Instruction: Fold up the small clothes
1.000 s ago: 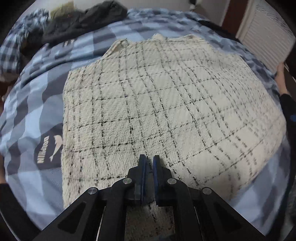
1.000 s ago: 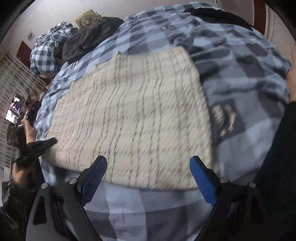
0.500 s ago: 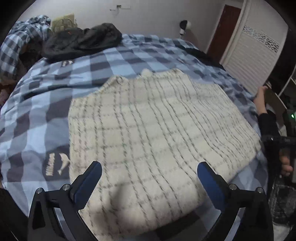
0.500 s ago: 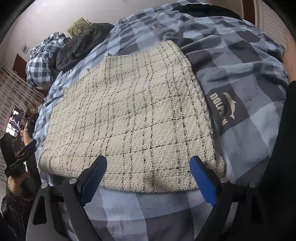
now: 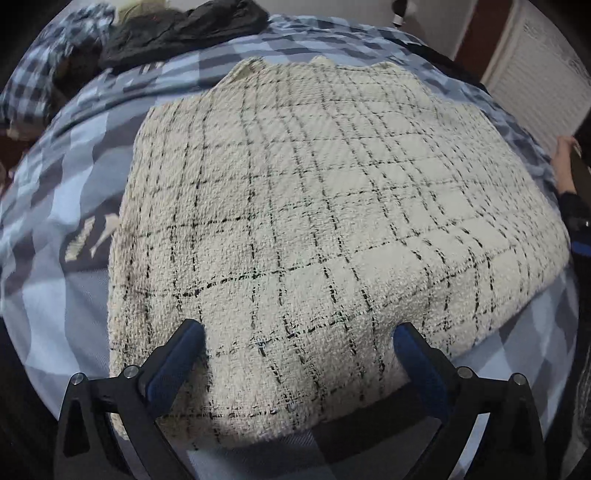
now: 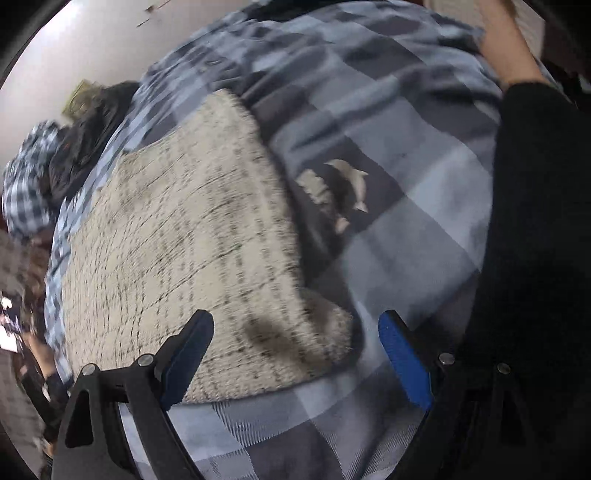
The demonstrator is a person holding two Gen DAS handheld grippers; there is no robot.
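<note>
Left gripper (image 5: 297,334) is released, jaws spread wide, both pads down on the near edge of the cream checked garment (image 5: 314,206); cloth lies between the jaws but is not pinched. Right gripper (image 6: 295,332) is also released, jaws wide over the garment's (image 6: 192,236) near right corner (frame blurred, contact unclear). The garment lies flat in the middle of the bed, on the blue checked duvet (image 5: 55,302), with a dolphin logo patch (image 6: 340,188) just beside its right edge. At the bed's far end sits a dark clothes pile (image 5: 184,29), next to a plaid cloth (image 6: 26,181).
</note>
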